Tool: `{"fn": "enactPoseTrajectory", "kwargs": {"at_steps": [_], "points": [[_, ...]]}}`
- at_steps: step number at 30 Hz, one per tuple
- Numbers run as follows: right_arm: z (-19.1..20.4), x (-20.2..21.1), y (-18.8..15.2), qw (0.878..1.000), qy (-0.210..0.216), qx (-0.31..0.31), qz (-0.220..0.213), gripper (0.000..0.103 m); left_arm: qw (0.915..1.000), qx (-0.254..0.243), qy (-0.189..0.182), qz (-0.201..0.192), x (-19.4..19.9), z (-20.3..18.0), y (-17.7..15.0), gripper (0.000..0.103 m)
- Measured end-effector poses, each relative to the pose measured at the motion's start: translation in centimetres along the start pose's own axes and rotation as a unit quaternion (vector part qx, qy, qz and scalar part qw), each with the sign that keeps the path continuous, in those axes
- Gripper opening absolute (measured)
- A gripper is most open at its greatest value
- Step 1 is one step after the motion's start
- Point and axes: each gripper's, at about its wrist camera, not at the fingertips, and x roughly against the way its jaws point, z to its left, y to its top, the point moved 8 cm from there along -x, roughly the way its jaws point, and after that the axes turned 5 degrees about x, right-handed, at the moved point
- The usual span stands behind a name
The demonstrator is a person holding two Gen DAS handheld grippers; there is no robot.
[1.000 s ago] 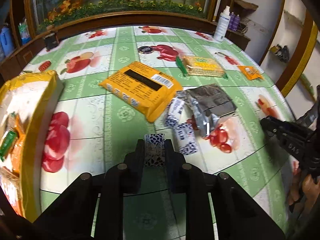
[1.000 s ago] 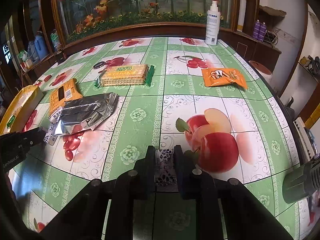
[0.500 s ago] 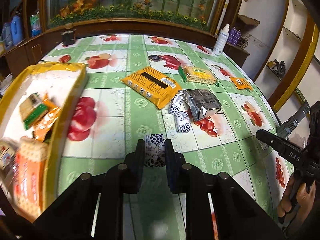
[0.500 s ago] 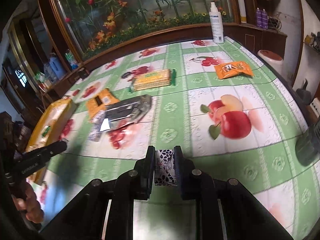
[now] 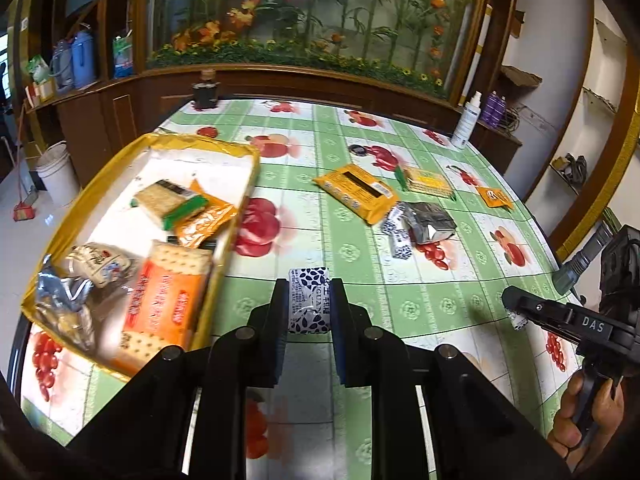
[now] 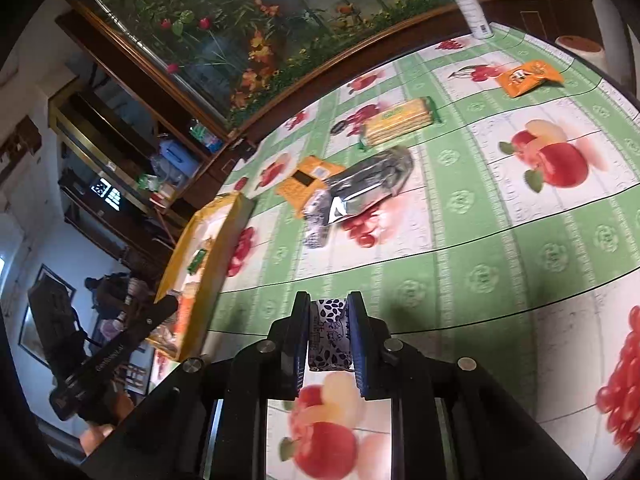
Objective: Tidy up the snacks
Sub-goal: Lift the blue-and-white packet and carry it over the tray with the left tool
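Note:
My left gripper (image 5: 309,300) is shut on a small white-and-navy leaf-print snack packet (image 5: 309,304), held above the table just right of the yellow tray (image 5: 240,152). The tray holds several snacks, among them an orange cracker pack (image 5: 164,300). My right gripper (image 6: 329,328) is shut on a like leaf-print packet (image 6: 330,336), held above the table's near edge; it also shows in the left wrist view (image 5: 516,312). On the table lie an orange pack (image 5: 356,192), a silver pouch (image 5: 430,222), two leaf-print packets (image 5: 398,236), a cracker pack (image 5: 426,180) and a small orange bag (image 5: 494,197).
The round table (image 5: 440,300) has a green fruit-print cloth. A white spray bottle (image 5: 466,122) stands at its far right edge, a dark jar (image 5: 205,92) at the far edge. A wooden cabinet with a flower display runs behind. A white bucket (image 5: 56,176) stands on the floor at left.
Both grippers have lifted and drawn back from the table with their packets. My left gripper has swung left, bringing the yellow tray more fully into view. The right view has tilted and turned left.

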Motion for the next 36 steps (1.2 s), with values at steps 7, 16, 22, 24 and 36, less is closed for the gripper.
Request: {"fn": "enactPoseTrajectory", "kwargs": {"at_steps": [7, 16, 22, 24, 36], "points": [[4.3, -1.6, -0.2, 0.999, 0.05, -0.004, 0.011, 0.019, 0.9994, 0.005, 0.029, -0.019, 1.5, 2.6, 0.2, 0.016], [10.0, -4.1, -0.1, 0.995, 0.092, 0.017, 0.033, 0.019, 0.9978, 0.027, 0.05, -0.033, 2.6, 6.1, 0.8, 0.016], [12.8, -5.7, -0.1, 0.993, 0.108, 0.032, 0.044, 0.019, 0.9968, 0.043, 0.059, -0.032, 2.8, 8.2, 0.8, 0.016], [13.3, -6.1, -0.3, 0.992, 0.11, 0.034, 0.049, 0.019, 0.9964, 0.048, 0.062, -0.032, 2.8, 8.8, 0.9, 0.016], [16.9, -11.0, 0.2, 0.988, 0.124, 0.05, 0.076, 0.019, 0.9942, 0.072, 0.078, -0.018, 1.5, 12.3, 0.8, 0.016]]}}
